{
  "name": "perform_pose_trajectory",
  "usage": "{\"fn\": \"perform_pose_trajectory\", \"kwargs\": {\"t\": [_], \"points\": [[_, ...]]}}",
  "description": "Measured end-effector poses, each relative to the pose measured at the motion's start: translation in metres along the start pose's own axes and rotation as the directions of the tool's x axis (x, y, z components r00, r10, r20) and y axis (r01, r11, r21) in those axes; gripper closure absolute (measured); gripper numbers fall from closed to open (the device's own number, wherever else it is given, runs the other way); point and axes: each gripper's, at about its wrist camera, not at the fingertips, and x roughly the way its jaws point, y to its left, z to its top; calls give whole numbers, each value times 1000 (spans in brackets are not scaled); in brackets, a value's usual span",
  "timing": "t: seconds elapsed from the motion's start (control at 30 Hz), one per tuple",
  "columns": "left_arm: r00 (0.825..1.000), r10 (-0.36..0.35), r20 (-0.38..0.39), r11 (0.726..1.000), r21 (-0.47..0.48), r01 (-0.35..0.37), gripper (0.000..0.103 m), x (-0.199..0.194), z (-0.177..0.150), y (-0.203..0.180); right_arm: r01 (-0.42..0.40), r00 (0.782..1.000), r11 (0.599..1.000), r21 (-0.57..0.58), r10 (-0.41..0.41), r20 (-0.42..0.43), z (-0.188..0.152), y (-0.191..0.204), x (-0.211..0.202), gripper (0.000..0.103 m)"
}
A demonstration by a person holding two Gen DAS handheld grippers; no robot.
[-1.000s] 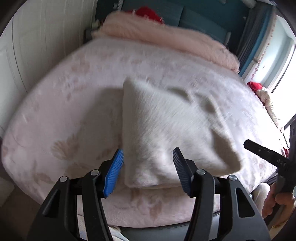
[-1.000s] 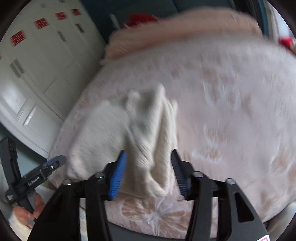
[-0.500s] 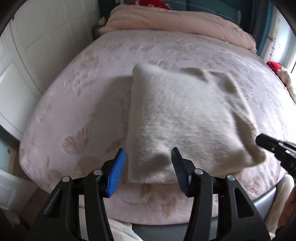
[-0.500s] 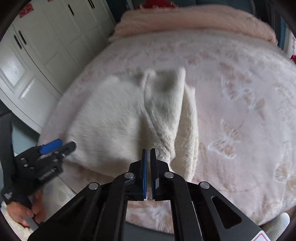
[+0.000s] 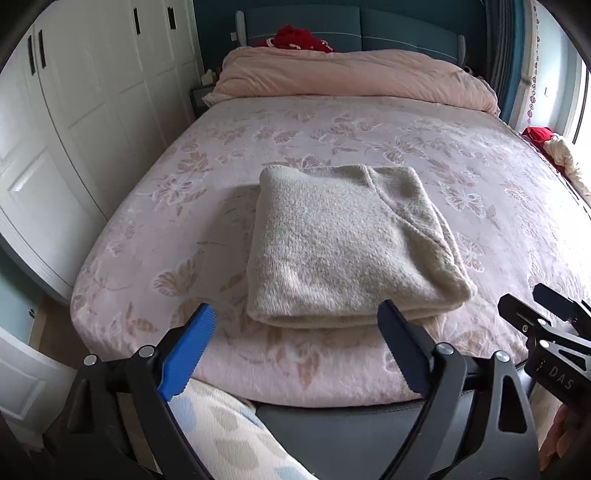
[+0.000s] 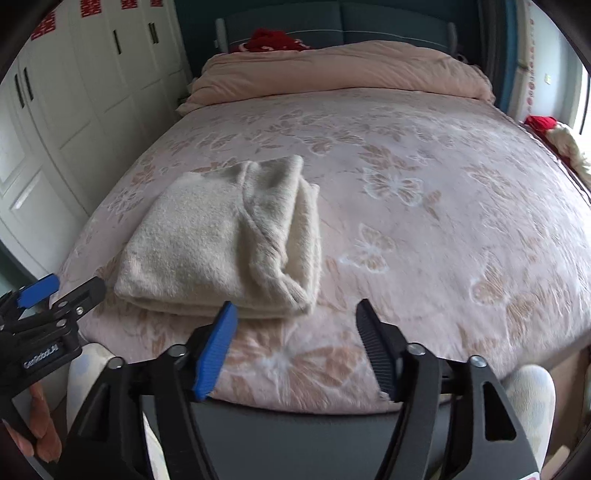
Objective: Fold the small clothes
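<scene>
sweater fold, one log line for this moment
sweater: folded, on bed | left hand-held gripper: open, clear | right hand-held gripper: open, clear

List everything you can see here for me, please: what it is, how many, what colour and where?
folded sweater: one, cream, near the foot of the bed
bed cover: one, pink with butterfly pattern, spread over the bed
duvet: one, pink, bunched at the head end
red fabric: one heap, behind the duvet
headboard: one, teal, far end
wardrobe: white doors, along the left
left gripper: one, black with blue pad, open, short of the sweater
right gripper: one, same colours, open, holding nothing
</scene>
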Motion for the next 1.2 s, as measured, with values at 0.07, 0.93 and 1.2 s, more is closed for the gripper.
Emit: {"fn": "perform_pose_trajectory", "kwargs": {"t": [0.07,0.93,1.2], "points": [[1000,-8,-4,1000,-9,8,9,-4,-5,-3,18,1000,1000,-6,-18,3,-4,-2,-4,27],[995,58,80,998,2,-58,9,-23,-29,-52,53,998,999,12,-54,13,-28,-16,-15,18],[995,57,78,998,-1,-57,9,-22,-30,-52,66,998,998,23,-66,11,-28,-15,-15,18]]}}
